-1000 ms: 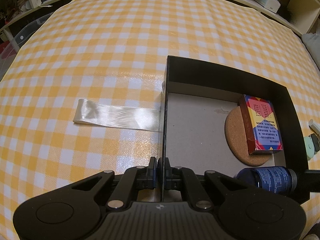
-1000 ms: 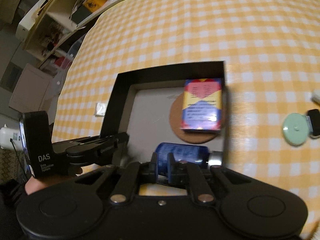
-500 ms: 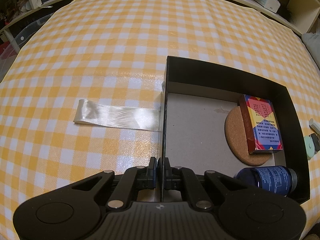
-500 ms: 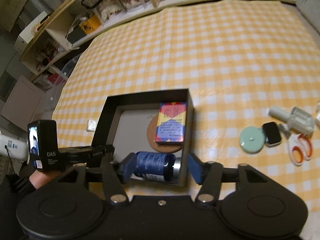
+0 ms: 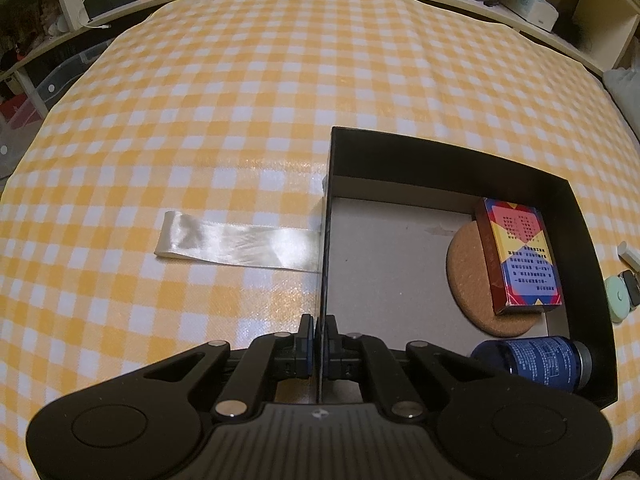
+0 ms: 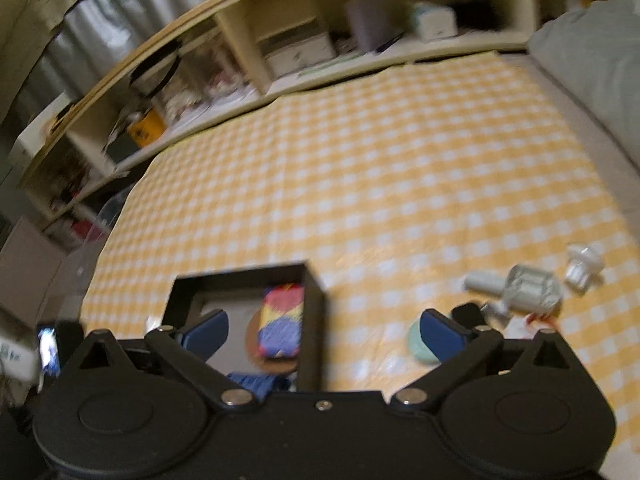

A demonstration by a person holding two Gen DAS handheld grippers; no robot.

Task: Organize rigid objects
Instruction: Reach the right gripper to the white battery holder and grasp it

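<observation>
A black open box (image 5: 448,152) sits on the yellow checked cloth. Inside lie a cork coaster (image 5: 468,276), a colourful card box (image 5: 520,256) and a dark blue bottle (image 5: 536,364) on its side. My left gripper (image 5: 319,344) is shut on the box's left wall. My right gripper (image 6: 324,332) is open and empty, raised above the box (image 6: 316,320); the card box (image 6: 280,320) shows between its fingers. Loose items lie right of the box: a mint round object (image 6: 418,342), a black piece (image 6: 466,314), a clear case (image 6: 528,290) and a white cylinder (image 6: 482,282).
A shiny white ribbon strip (image 5: 236,246) lies flat on the cloth left of the box. Shelves with clutter (image 6: 280,52) run along the far edge. A grey cushion (image 6: 592,60) sits at the right. Scissors with orange handles (image 6: 536,318) lie among the loose items.
My right gripper let go of the blue bottle in the box, opened, and rose up and back. The left gripper has stayed clamped on the box wall.
</observation>
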